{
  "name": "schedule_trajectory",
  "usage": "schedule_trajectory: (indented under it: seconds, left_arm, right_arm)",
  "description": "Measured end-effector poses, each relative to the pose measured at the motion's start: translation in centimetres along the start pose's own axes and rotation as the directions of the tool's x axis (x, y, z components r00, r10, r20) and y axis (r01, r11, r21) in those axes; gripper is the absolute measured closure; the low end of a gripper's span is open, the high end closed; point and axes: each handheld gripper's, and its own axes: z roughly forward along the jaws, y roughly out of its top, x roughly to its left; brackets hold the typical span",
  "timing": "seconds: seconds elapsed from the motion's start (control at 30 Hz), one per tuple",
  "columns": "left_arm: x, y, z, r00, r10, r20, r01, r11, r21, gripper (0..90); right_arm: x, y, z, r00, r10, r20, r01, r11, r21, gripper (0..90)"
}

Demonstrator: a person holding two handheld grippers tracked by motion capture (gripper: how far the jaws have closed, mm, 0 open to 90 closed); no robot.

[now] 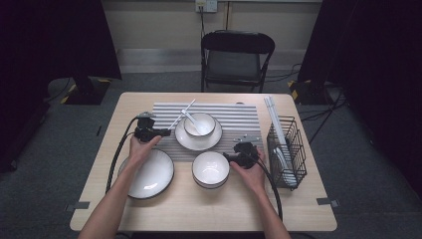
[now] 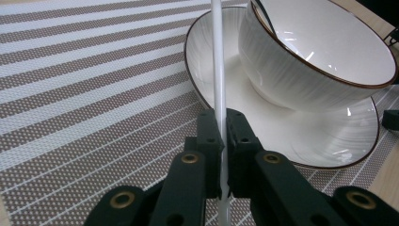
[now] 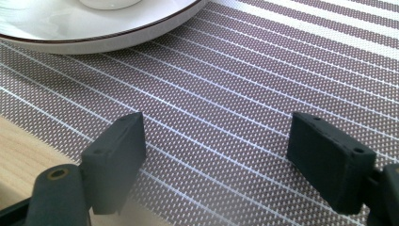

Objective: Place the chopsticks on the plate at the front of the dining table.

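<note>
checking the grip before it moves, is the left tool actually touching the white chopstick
Touching. In the left gripper view the left tool has both jaws closed flat against the white chopstick, with no gap on either side.

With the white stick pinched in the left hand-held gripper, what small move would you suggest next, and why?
Probably lower the white stick onto the striped placemat beside the plate. The left hand-held gripper is shut on it next to the bowl, while the right hand-held gripper is open.
</note>
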Motion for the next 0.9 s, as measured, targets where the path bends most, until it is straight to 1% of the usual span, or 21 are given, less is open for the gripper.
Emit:
schedule_trajectory:
  seconds: [0.07, 0.13, 0.2, 0.23, 0.33, 0.37, 0.43, 0.53, 0.6, 0.63, 0.7, 0.77, 0.8, 0.83, 0.9]
  left_arm:
    - [-0.1, 0.0, 0.1, 1.0000, 0.005, -0.004, -0.005, 1.0000, 0.004, 86.2]
    - [-0.1, -0.1, 0.2, 1.0000, 0.002, 0.007, -0.002, 1.0000, 0.006, 86.2]
    - [-0.3, -0.1, 0.4, 1.0000, -0.002, 0.004, 0.002, 1.0000, 0.004, 86.2]
    - [-0.4, -0.1, 0.4, 1.0000, 0.005, 0.002, -0.005, 1.0000, 0.007, 86.1]
    - [-0.4, -0.1, 0.6, 1.0000, -0.001, 0.006, 0.001, 1.0000, 0.007, 86.1]
    - [-0.4, -0.2, 0.6, 0.9999, 0.006, 0.011, -0.006, 0.9998, 0.018, 86.1]
    - [-0.5, -0.2, 0.7, 0.9999, 0.013, 0.006, -0.013, 0.9995, 0.030, 86.1]
    - [-0.4, -0.4, 1.0, 1.0000, 0.003, 0.005, -0.003, 0.9995, 0.033, 86.1]
    - [-0.5, -0.4, 1.0, 0.9999, 0.010, 0.011, -0.011, 0.9991, 0.041, 86.1]
    - [-0.5, -0.4, 1.1, 0.9999, 0.013, 0.006, -0.013, 0.9988, 0.047, 86.1]
    - [-0.5, -0.5, 1.2, 0.9999, 0.005, 0.012, -0.006, 0.9991, 0.043, 86.0]
    - [-0.5, -0.5, 1.1, 0.9999, 0.011, 0.011, -0.011, 0.9990, 0.044, 86.1]
    - [-0.5, -0.5, 1.1, 0.9999, 0.008, 0.007, -0.008, 0.9991, 0.041, 86.0]
    - [-0.5, -0.5, 1.1, 0.9999, 0.006, 0.011, -0.006, 0.9991, 0.041, 86.0]
    - [-0.6, -0.5, 1.2, 0.9998, 0.020, 0.003, -0.020, 0.9985, 0.051, 86.0]
  right_arm:
    - [0.0, 0.0, 0.0, 1.0000, 0.000, 0.000, 0.000, 1.0000, 0.000, 19.2]
    - [0.0, 0.0, 0.0, 1.0000, 0.000, 0.000, 0.000, 1.0000, 0.000, 19.2]
    - [0.0, 0.0, 0.0, 1.0000, 0.000, 0.000, 0.000, 1.0000, 0.000, 19.2]
    - [0.0, 0.0, 0.0, 1.0000, 0.000, 0.000, 0.000, 1.0000, 0.000, 19.2]
    - [0.0, 0.0, 0.0, 1.0000, 0.000, 0.000, 0.000, 1.0000, 0.000, 19.2]
    - [0.0, 0.0, 0.0, 1.0000, 0.000, 0.000, 0.000, 1.0000, 0.000, 19.2]
    - [0.0, 0.0, 0.0, 1.0000, 0.000, 0.000, 0.000, 1.0000, 0.000, 19.2]
    - [0.0, 0.0, 0.0, 1.0000, 0.000, 0.000, 0.000, 1.0000, 0.000, 19.2]
    - [0.0, 0.0, 0.0, 1.0000, 0.003, 0.002, -0.003, 1.0000, -0.001, 19.4]
    - [0.1, 0.0, 0.0, 1.0000, 0.003, 0.006, -0.003, 1.0000, 0.000, 19.4]
    - [0.1, 0.0, 0.0, 1.0000, 0.004, 0.005, -0.004, 1.0000, 0.001, 19.4]
    - [0.1, 0.0, 0.0, 1.0000, 0.004, 0.004, -0.004, 1.0000, 0.001, 19.4]
    - [0.1, 0.0, 0.0, 1.0000, 0.004, 0.005, -0.004, 1.0000, 0.002, 19.4]
    - [0.1, 0.0, 0.0, 1.0000, 0.004, 0.004, -0.004, 1.0000, 0.001, 19.4]
    - [0.1, 0.0, 0.0, 1.0000, 0.004, 0.004, -0.004, 1.0000, 0.001, 19.4]
